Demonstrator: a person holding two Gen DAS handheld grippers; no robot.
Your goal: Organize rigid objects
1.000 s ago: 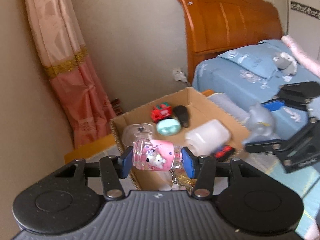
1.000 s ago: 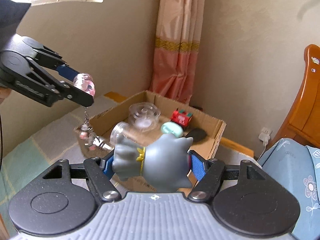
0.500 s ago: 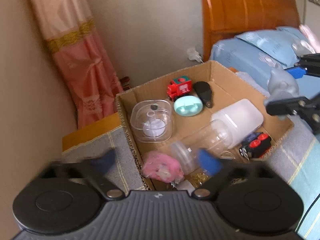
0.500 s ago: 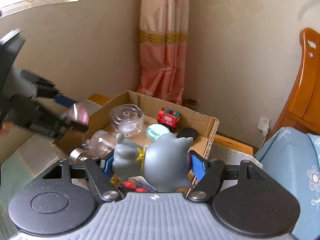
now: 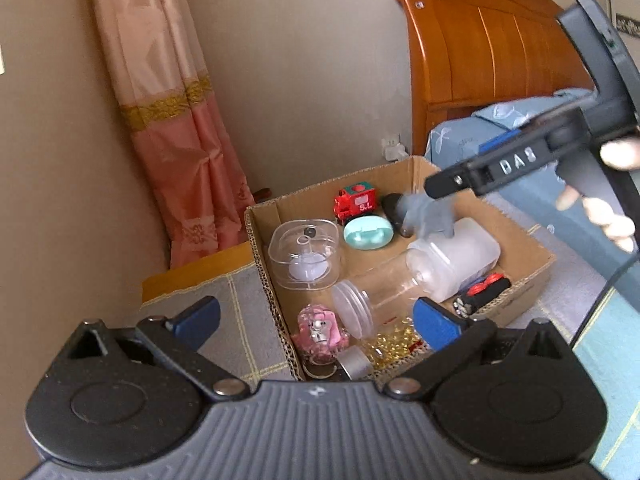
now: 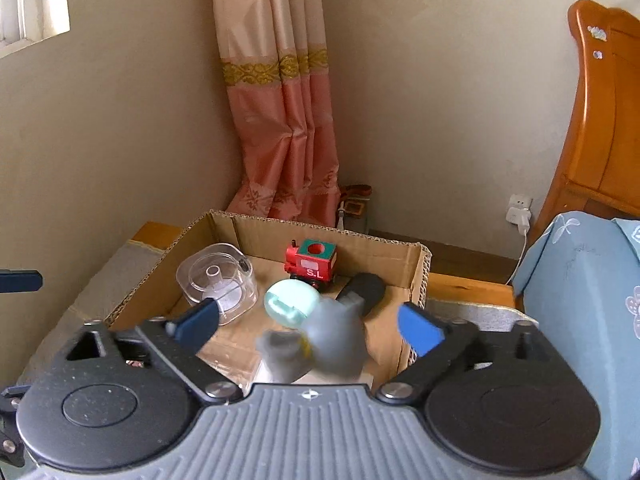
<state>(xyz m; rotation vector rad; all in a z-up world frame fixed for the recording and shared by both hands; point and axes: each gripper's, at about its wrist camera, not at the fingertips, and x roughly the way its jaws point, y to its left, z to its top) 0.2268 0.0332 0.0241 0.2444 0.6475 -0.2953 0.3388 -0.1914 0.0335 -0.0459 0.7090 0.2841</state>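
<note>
Cardboard box point(image 5: 264, 248) | holds red train point(image 5: 356, 203), pink keychain point(image 5: 320, 330), clear jar point(image 5: 372, 296)

Beige walls point(image 6: 440, 80) meet behind a pink curtain point(image 6: 284, 128) (gold band across it); an orange wooden headboard point(image 5: 492, 48) stands right.

Soft daylight fills both views, even and fairly bright, with no hard shadows. In the right wrist view a window point(image 6: 34, 4) at the upper left is blown out to white. The grey figurine point(image 6: 320, 344) is smeared by motion blur there, and again in the left wrist view, while the cardboard box point(image 5: 536, 256) stays sharp. Fisheye distortion bends the headboard point(image 5: 492, 44) and darkens the corners.
</note>
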